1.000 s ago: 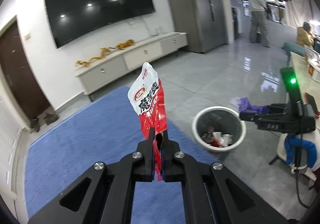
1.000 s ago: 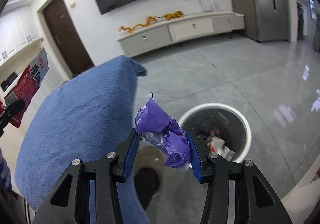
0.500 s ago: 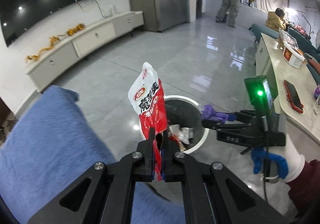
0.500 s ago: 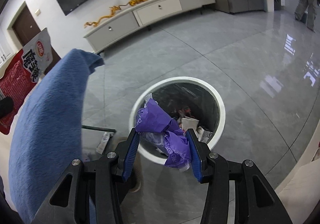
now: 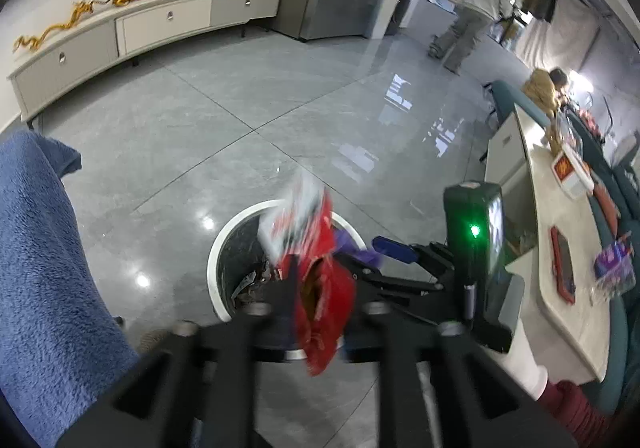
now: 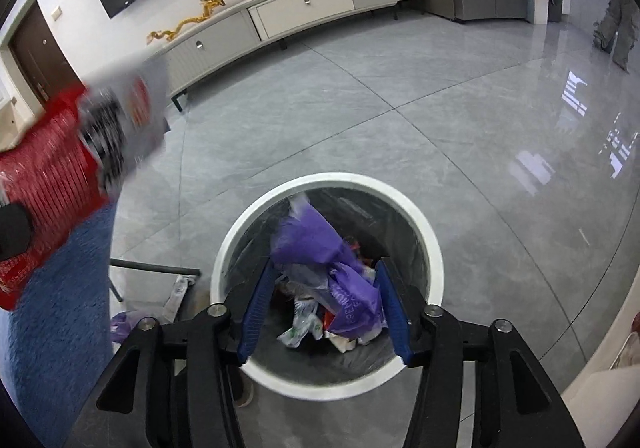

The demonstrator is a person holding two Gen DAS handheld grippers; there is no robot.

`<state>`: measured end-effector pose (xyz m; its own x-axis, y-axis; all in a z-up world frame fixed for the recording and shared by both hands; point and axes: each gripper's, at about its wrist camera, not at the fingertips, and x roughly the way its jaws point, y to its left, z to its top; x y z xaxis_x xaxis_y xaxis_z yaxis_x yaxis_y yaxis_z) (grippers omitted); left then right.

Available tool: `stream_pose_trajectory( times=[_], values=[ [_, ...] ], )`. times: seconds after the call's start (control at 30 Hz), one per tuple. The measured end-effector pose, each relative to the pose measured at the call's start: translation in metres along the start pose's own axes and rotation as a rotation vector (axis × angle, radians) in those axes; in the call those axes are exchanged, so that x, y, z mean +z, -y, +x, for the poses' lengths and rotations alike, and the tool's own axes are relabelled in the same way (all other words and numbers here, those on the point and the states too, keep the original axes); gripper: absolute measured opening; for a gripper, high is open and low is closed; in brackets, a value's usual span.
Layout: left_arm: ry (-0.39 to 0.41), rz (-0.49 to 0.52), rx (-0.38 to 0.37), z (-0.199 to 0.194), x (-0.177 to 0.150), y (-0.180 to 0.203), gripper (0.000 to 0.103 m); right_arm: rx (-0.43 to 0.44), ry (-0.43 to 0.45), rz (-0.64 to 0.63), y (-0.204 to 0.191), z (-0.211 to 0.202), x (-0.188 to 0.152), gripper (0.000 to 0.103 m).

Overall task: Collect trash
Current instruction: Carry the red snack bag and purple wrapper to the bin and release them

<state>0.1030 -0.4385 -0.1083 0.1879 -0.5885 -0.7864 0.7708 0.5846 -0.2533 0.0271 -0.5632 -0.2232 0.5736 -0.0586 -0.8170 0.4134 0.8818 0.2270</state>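
The left tongs are hanging over the white-rimmed bin, their jaws having just been opening; the red and white snack bag (badly blurred) is sitting loose between them. The right tongs have just been widening too, and the crumpled purple wrapper is lying in the gap above the rubbish, touching the right blue pad while the left one is standing clear.

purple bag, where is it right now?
Right wrist view: the purple bag sits between the right gripper fingers, whose jaws have just been opening, directly over the white-rimmed bin near the blue blanket.
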Motion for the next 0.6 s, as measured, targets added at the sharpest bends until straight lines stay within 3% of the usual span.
stream_pose_trajectory(
  times=[0.03, 0.07, 0.27, 0.53, 0.6],
  values=[
    [0.008, -0.016, -0.006, -0.001, 0.001, -0.002, 0.054, -0.008, 0.000, -0.003, 0.000, 0.000, 0.002, 0.059],
    [0.024, -0.033, -0.009, -0.004, 0.001, -0.006, 0.058, -0.014, 0.001, -0.006, 0.001, 0.000, 0.002, 0.060],
    [0.043, -0.029, 0.049, -0.019, -0.004, -0.008, 0.058, -0.028, 0.001, -0.011, 0.000, -0.010, 0.000, 0.062],
    [0.142, -0.003, 0.281, -0.081, -0.030, -0.010, 0.058, -0.030, 0.055, -0.079, -0.039, -0.047, 0.005, 0.065],
    [0.173, -0.020, 0.332, -0.103, -0.040, -0.017, 0.059, -0.024, 0.086, -0.112, -0.058, -0.063, 0.009, 0.074]
  ],
)
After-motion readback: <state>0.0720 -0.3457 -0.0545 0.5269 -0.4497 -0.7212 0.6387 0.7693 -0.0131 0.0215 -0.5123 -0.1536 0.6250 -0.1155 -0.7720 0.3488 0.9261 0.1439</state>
